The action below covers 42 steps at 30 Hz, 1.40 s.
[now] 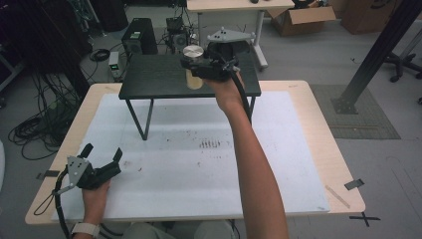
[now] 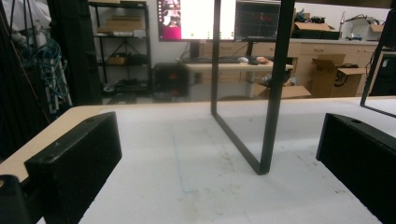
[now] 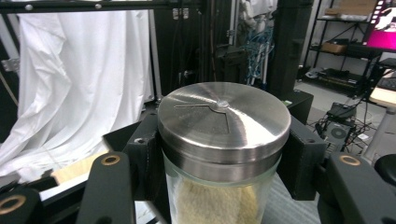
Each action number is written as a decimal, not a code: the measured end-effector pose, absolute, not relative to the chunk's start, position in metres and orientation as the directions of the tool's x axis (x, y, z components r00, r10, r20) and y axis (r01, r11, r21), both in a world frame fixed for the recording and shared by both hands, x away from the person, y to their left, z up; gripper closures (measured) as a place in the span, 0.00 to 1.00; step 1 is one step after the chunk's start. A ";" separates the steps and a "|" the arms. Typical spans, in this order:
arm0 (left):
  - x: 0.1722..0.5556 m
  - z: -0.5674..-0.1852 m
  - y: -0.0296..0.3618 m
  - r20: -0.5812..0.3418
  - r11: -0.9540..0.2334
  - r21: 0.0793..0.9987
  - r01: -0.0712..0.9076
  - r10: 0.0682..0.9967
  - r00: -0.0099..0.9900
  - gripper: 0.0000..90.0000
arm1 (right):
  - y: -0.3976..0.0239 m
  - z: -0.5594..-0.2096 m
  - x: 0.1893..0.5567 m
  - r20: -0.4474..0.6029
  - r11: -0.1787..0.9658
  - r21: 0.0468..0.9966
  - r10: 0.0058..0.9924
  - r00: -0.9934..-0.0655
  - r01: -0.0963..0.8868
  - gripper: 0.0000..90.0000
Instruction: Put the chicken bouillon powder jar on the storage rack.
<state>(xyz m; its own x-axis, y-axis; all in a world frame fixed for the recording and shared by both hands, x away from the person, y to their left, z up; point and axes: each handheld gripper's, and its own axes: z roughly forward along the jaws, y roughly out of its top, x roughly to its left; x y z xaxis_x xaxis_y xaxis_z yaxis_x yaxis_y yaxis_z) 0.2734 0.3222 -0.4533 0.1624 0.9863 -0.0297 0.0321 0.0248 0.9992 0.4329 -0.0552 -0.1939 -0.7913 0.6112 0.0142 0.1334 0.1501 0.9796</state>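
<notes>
Pinching a jar above the black stand, right tool; left tool spread near the table's edge.

My right hand-held gripper holds a glass jar, its two black jaws pressed against opposite sides just under the lid. The jar is clear-walled and round, upright, filled with a pale yellowish, grainy stuff. Its lid is brushed metal, flat-topped, with a small rivet at the centre and a thin wedge-shaped flap outlined in the surface. From the high view the jar sits at the far tip of this hand-held gripper, over the small black bench.
</notes>
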 end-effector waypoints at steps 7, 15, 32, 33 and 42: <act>0.274 -0.453 0.322 -0.028 0.023 0.999 0.031 0.986 0.163 0.01 | -0.047 -0.197 0.455 0.011 0.143 0.980 0.652 -0.758 0.137 0.47; 0.273 -0.453 0.323 -0.030 0.026 0.999 0.029 0.986 0.163 0.01 | -0.041 -0.204 0.475 0.023 0.133 0.978 0.693 -0.720 0.159 0.47; 0.274 -0.453 0.323 -0.034 0.030 0.999 0.030 0.986 0.164 0.00 | -0.035 -0.219 0.494 0.023 0.154 0.969 0.723 -0.691 0.193 0.47; 0.274 -0.453 0.323 -0.034 0.029 0.999 0.032 0.986 0.164 0.01 | -0.035 -0.219 0.494 0.023 0.155 0.968 0.723 -0.690 0.195 0.47; 0.274 -0.453 0.322 -0.031 0.026 0.999 0.033 0.986 0.165 0.01 | -0.034 -0.221 0.493 0.013 0.162 0.969 0.721 -0.693 0.186 0.47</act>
<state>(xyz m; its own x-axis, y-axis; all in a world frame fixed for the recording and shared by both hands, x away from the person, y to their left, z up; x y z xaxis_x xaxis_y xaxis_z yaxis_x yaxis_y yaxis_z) 0.2737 0.3224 -0.4534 0.1649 0.9858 -0.0307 0.0330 0.0256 0.9991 0.4930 -0.0341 -0.2212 -0.6929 0.7209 0.0126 0.1859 0.1618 0.9692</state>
